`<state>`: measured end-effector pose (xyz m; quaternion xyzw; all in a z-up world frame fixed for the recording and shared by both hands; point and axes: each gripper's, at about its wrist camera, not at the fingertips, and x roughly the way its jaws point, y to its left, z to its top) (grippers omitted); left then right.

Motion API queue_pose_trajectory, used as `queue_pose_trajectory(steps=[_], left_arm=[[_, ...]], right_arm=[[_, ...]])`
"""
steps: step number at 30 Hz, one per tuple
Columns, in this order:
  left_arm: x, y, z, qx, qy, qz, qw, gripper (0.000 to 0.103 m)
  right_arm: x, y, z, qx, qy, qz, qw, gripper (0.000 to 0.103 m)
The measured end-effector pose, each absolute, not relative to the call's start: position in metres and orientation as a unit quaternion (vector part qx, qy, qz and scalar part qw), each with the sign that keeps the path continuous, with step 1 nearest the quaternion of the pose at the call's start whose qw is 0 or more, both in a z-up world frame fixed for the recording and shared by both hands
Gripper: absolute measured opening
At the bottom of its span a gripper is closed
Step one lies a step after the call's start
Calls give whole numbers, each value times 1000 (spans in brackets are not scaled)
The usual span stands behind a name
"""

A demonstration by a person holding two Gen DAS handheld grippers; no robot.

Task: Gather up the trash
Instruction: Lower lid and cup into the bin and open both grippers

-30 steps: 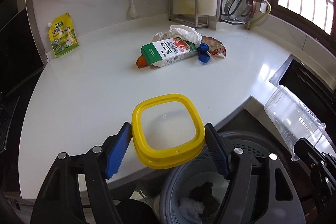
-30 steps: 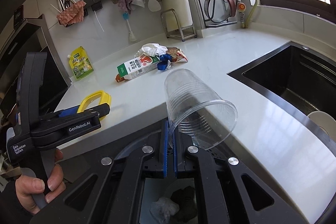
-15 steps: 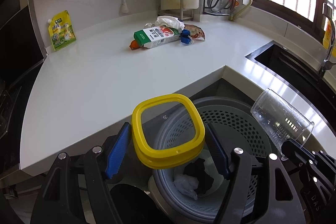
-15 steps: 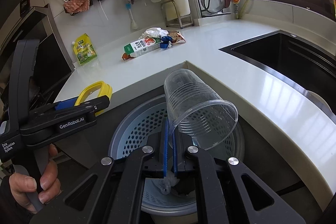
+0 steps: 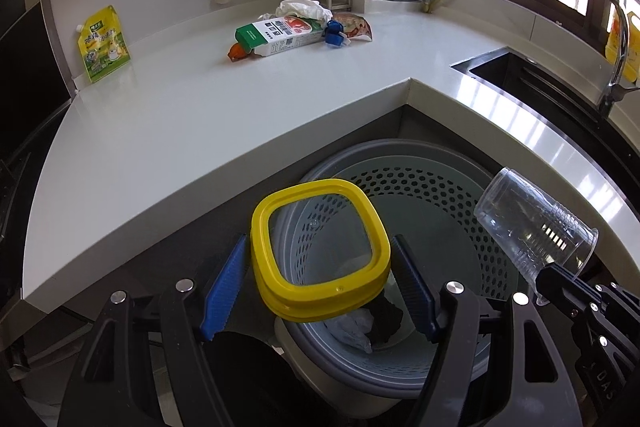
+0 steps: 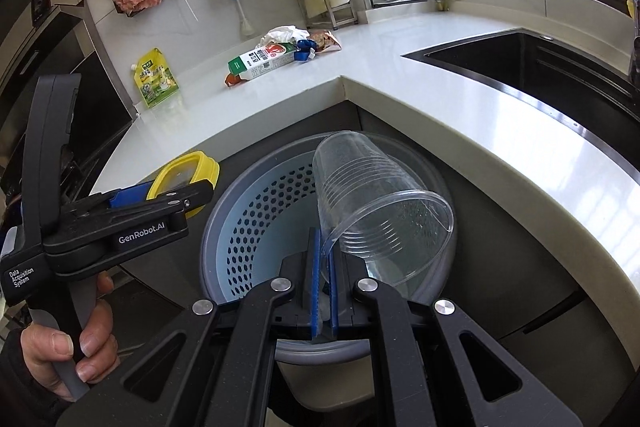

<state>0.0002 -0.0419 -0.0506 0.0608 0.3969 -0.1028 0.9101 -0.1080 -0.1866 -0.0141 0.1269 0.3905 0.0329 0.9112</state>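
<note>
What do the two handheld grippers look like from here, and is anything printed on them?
Both grippers are black plastic frames with silver rivets and ridged blue pads. The left gripper carries white lettering, "GenRobot.AI" and "Data Acquisition System", above a grey trigger handle. The hand shows a dark sleeve cuff.

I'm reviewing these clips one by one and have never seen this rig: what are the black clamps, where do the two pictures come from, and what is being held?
There is no robot: a person's hand carries each black two-finger clamp, and a camera on each looks along its fingers. The left gripper grips a yellow-rimmed clear square lid. The right gripper is shut on the rim of a clear plastic cup. Both hang above a grey perforated bin with some trash already inside. On the white countertop remain a green-and-white carton, a crumpled white tissue and a yellow pouch.
</note>
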Motion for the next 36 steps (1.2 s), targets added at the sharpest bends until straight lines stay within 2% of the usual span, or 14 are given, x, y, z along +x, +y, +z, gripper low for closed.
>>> queue_pose_trajectory(steps=[34, 36], left_arm=[[8, -44, -80, 77, 437, -108, 890, 72], [8, -44, -81, 76, 438, -109, 889, 72]], right_arm=[[-91, -182, -38, 132, 436, 48, 889, 4], [-91, -183, -38, 134, 436, 48, 888, 9]])
